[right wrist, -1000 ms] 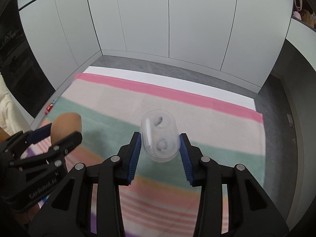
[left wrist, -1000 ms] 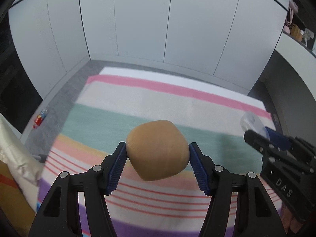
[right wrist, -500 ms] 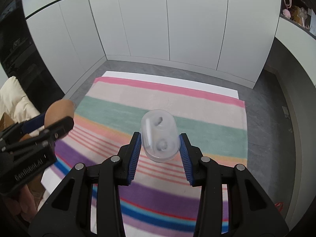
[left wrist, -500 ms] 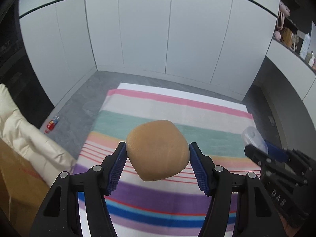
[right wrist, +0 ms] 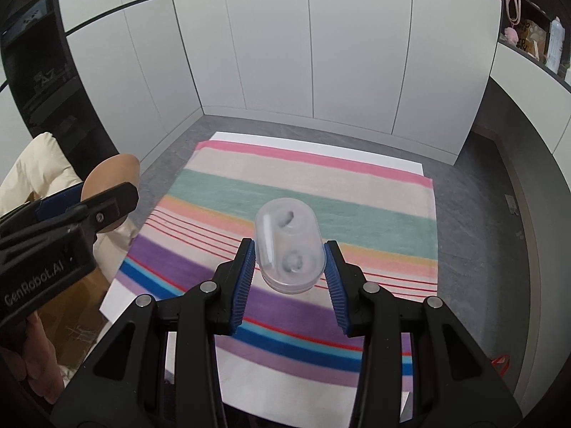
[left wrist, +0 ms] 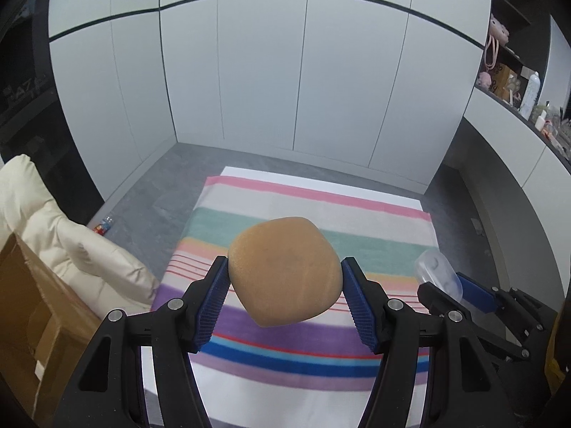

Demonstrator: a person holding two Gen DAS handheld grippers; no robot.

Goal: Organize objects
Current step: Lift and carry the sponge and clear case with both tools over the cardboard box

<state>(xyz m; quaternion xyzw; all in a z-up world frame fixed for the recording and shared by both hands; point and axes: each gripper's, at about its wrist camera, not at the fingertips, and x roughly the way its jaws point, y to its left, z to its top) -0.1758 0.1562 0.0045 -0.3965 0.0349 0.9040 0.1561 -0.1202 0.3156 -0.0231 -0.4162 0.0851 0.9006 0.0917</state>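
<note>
My left gripper (left wrist: 284, 296) is shut on a tan rounded sponge-like lump (left wrist: 283, 271), held high over the striped blanket (left wrist: 371, 214). My right gripper (right wrist: 289, 271) is shut on a clear oval plastic case (right wrist: 289, 246) with two small pieces inside. In the left wrist view the right gripper (left wrist: 460, 296) and its clear case (left wrist: 437, 273) show at the lower right. In the right wrist view the left gripper (right wrist: 89, 207) and the tan lump (right wrist: 114, 171) show at the left. Both are lifted well above the blanket (right wrist: 357, 196).
White cabinet doors (left wrist: 285, 89) stand behind the blanket. A cream cushion (left wrist: 71, 249) and a cardboard box (left wrist: 32, 314) lie at the left. A small bottle (left wrist: 103, 226) lies on the grey floor. Shelves with items (left wrist: 514, 82) run along the right.
Both grippers have risen and drawn back from the blanket with their objects still held. More of the blanket's near stripes, the cushion and the box have come into view.
</note>
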